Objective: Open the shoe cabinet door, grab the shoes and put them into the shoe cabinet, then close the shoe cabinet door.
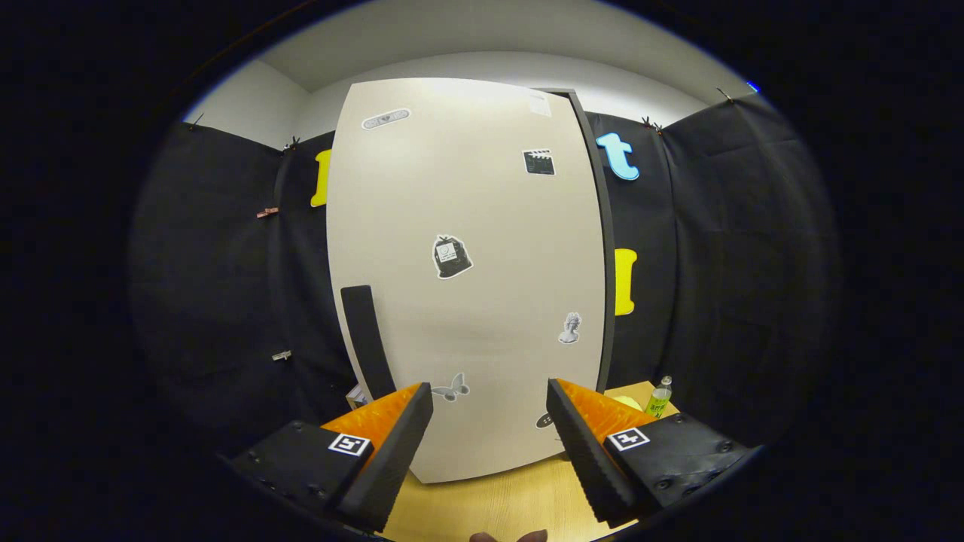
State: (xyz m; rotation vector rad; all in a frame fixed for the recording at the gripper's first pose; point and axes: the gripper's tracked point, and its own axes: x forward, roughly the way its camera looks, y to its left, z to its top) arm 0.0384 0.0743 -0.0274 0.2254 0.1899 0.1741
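The shoe cabinet door (467, 278), a tall pale panel, stands upright on the wooden surface (497, 504) directly ahead of the gripper (489, 421). It appears closed, or nearly so, against the dark cabinet frame (595, 248) that shows as a thin strip along its right edge. A dark vertical handle (367, 340) sits on the lower left part of the door, just above and beyond the left finger. Several small stickers (452, 257) are scattered over the door face, among them a butterfly shape (452, 387) low down between the fingers.

The gripper's two fingers are spread wide apart and hold nothing; the door's lower face shows in the gap between them. Whether the fingertips touch the panel cannot be told. Each finger body carries a small square marker (349, 444).

Beyond the right finger, a small clear bottle (659, 397) with a green label stands upright on the wooden surface, just right of the cabinet frame. A yellowish object beside it is largely hidden by the finger. Black cloth (738, 271) forms the booth wall on both sides of the cabinet, with a white wall (248, 102) above it.
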